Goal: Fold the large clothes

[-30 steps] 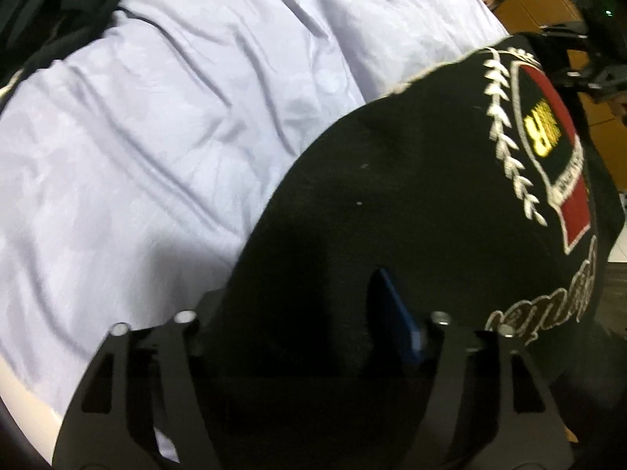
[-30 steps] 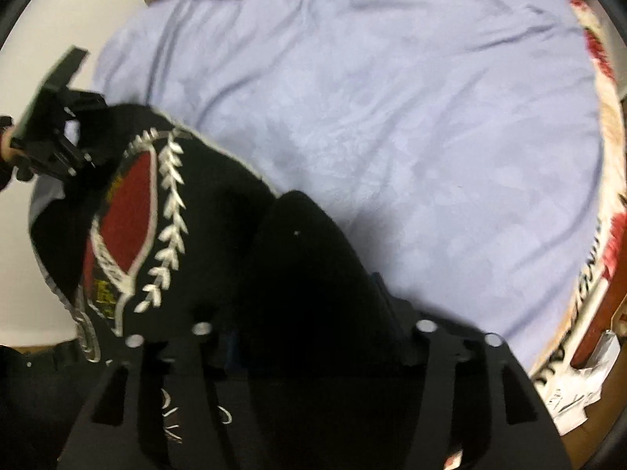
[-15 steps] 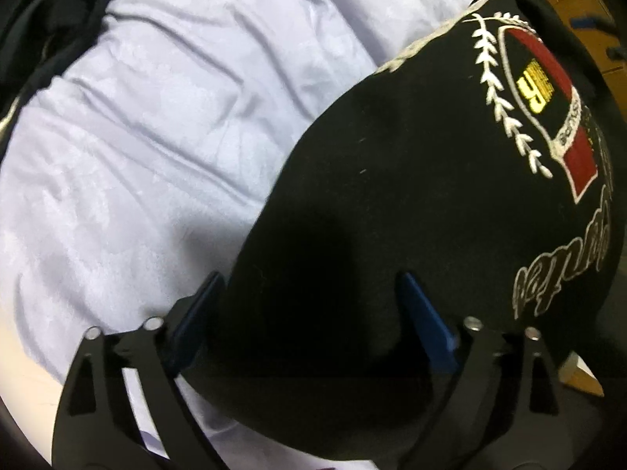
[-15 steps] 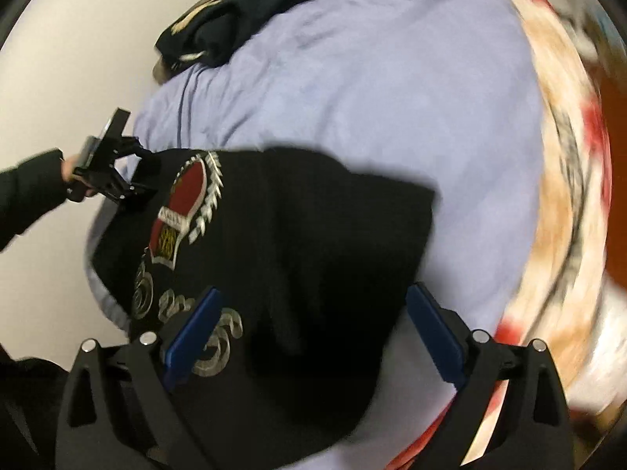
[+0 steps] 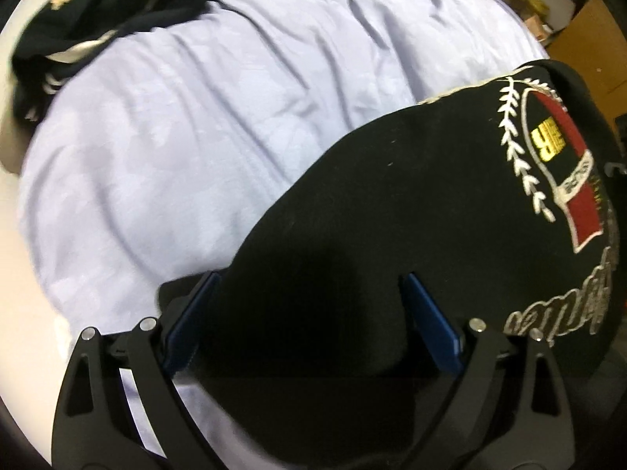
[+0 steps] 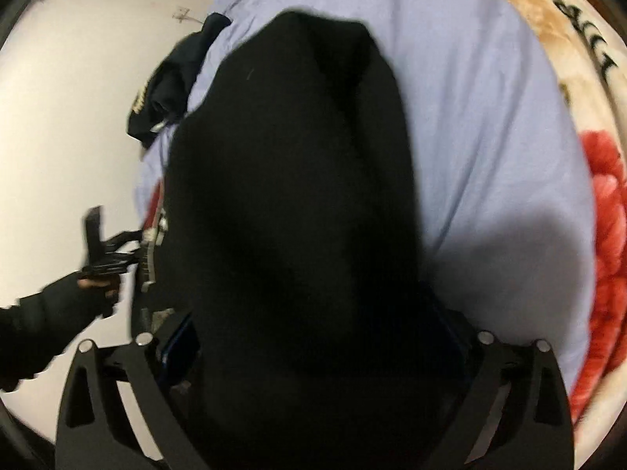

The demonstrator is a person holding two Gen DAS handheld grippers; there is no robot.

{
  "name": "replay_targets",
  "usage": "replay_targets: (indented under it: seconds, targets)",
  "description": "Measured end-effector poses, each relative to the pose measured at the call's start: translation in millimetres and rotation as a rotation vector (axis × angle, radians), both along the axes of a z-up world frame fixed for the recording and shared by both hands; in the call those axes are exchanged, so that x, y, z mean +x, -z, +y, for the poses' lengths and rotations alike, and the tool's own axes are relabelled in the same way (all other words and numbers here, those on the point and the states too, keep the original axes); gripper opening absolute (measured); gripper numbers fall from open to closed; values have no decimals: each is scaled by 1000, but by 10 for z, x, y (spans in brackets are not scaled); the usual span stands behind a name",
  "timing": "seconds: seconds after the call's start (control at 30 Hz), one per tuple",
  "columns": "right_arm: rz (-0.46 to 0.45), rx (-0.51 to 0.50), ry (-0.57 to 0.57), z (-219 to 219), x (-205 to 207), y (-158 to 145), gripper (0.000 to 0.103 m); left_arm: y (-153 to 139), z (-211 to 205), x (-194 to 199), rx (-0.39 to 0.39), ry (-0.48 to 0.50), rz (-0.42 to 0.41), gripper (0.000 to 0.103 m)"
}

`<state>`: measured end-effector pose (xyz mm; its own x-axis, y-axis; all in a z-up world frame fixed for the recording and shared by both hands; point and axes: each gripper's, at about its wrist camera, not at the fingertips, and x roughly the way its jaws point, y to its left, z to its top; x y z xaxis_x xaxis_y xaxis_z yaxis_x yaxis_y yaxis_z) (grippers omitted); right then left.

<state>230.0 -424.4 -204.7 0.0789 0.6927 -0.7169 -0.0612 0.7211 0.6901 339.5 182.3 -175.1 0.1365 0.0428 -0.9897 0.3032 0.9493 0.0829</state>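
A black sweatshirt [image 5: 411, 215] with a red and white embroidered crest [image 5: 560, 156] lies folded on the lavender bedsheet [image 5: 196, 137]. My left gripper [image 5: 307, 276] hangs over its near edge, pointing down, its blue pads [image 5: 188, 321] spread wide and off the cloth. In the right wrist view the same black cloth [image 6: 294, 196] fills the middle. My right gripper [image 6: 313, 313] is tilted down at it with its jaws opening and the cloth bulging between the fingers, which are mostly hidden. A hand in a dark sleeve [image 6: 47, 313] holds the left gripper [image 6: 137, 243] at the garment's left edge.
A second dark garment [image 5: 98, 11] lies crumpled at the far end of the bed [image 6: 168, 90], by the white wall [image 6: 58, 117]. A floral blanket [image 6: 603, 235] runs along the bed's right side. Cardboard boxes [image 5: 588, 39] stand beyond the bed.
Both grippers have let go of the black sweatshirt and spread wide. The left one has drawn back a little. The right one has rolled and dropped closer, so the cloth now fills its view.
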Motion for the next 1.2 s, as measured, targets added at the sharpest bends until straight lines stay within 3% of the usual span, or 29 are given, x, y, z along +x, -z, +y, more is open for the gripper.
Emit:
replay_targets:
  seconds: [0.1, 0.23, 0.33, 0.4, 0.47, 0.57, 0.67, 0.73, 0.8, 0.93, 1.07, 1.13, 1.2]
  targets:
    - [-116, -116, -44, 338, -121, -310, 98, -82, 57, -139, 53, -22, -24, 91]
    - [-300, -302, -182, 902, -383, -677, 98, -102, 9, -99, 36, -90, -23, 91]
    - [-368, -399, -239, 1213, -492, -791, 98, -21, 76, -261, 11, -130, -18, 91]
    - [-381, -411, -257, 1322, -509, -818, 98, -7, 163, -366, -21, -168, -14, 91]
    - [-339, -378, -216, 1226, -381, -735, 98, 8, 247, -459, -58, -204, -13, 91]
    - [-157, -315, -56, 676, -95, -380, 98, 11, 268, -617, -150, -275, -7, 91]
    - [19, -91, 33, 336, 69, -58, 98, 41, 324, -734, -216, -299, 8, 91]
    - [69, 20, 43, 306, 175, 13, 98, 86, 404, -792, -270, -325, 6, 91]
    - [80, 35, 3, 400, 249, -17, 98, 166, 502, -817, -332, -362, -5, 91]
    - [86, -34, -35, 558, 302, -41, 99, 375, 644, -886, -438, -402, -11, 91]
    - [106, 5, 3, 598, 386, -174, 99, 548, 824, -883, -618, -457, 75, 91]
    - [91, 38, 14, 790, 388, -339, 99, 630, 844, -907, -658, -461, 69, 91]
    - [77, -40, -2, 955, 414, -397, 99, 726, 849, -960, -648, -475, 38, 94]
